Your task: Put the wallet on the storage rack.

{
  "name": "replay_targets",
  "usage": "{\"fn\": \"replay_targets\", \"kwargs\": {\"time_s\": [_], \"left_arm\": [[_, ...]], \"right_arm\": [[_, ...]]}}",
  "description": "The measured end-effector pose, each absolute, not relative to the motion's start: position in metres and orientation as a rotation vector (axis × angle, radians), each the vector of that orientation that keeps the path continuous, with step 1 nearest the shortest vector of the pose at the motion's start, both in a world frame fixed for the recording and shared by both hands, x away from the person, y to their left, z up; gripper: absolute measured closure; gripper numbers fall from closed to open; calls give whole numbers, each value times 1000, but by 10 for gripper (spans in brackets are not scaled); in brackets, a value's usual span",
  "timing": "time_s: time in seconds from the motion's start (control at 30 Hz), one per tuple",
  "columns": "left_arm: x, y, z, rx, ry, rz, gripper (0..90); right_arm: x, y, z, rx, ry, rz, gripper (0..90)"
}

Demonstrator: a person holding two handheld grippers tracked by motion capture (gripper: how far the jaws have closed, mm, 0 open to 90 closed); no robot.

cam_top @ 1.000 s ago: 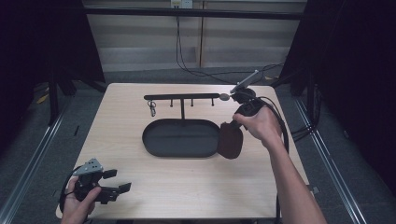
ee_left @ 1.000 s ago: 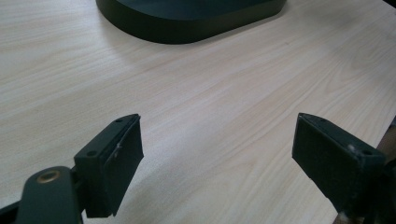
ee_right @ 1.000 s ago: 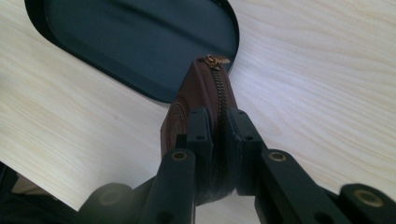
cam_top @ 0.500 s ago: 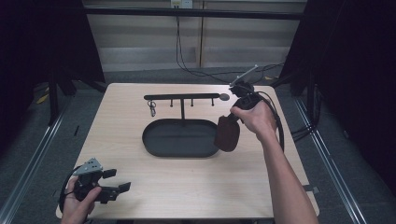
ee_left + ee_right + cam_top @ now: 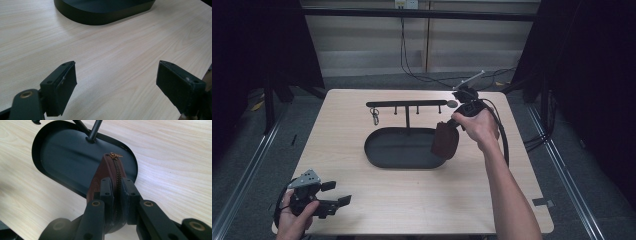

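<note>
Over our wooden table (image 5: pixel 412 195), beside the tray (image 5: pixel 404 148), our right gripper (image 5: pixel 116 195) clamps the soft, light pouch (image 5: pixel 105 173) at its zipper edge.

pouch's lower end (image 5: pixel 100 195) hidden behind jaws, tray (image 5: pixel 100 15) cut off at top edge

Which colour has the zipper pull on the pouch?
Gold or brass, on the brown pouch; the right gripper view shows it best.

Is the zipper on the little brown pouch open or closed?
Closed. In the right gripper view the brown pouch shows its zipper teeth meshed up to the pull at the end.
</note>
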State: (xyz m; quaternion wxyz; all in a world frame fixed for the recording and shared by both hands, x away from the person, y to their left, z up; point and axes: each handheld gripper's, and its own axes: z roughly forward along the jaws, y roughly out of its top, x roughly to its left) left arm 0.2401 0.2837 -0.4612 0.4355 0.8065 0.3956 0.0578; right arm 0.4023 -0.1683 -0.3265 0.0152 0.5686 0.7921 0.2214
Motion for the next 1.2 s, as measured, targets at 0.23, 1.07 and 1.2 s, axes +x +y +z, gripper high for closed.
{"fn": "replay_targets", "kwargs": {"time_s": [0.23,1.07,1.2], "left_arm": [[241,285,-461,2010,993,137,167],[240,285,-461,2009,986,144,165],[240,284,-461,2012,989,145,164]], "right_arm": [[406,-165,-338,1798,2462,788,810],[413,-174,-387,1815,2359,1039,811],[413,-175,-395,1822,2343,1052,811]]}}
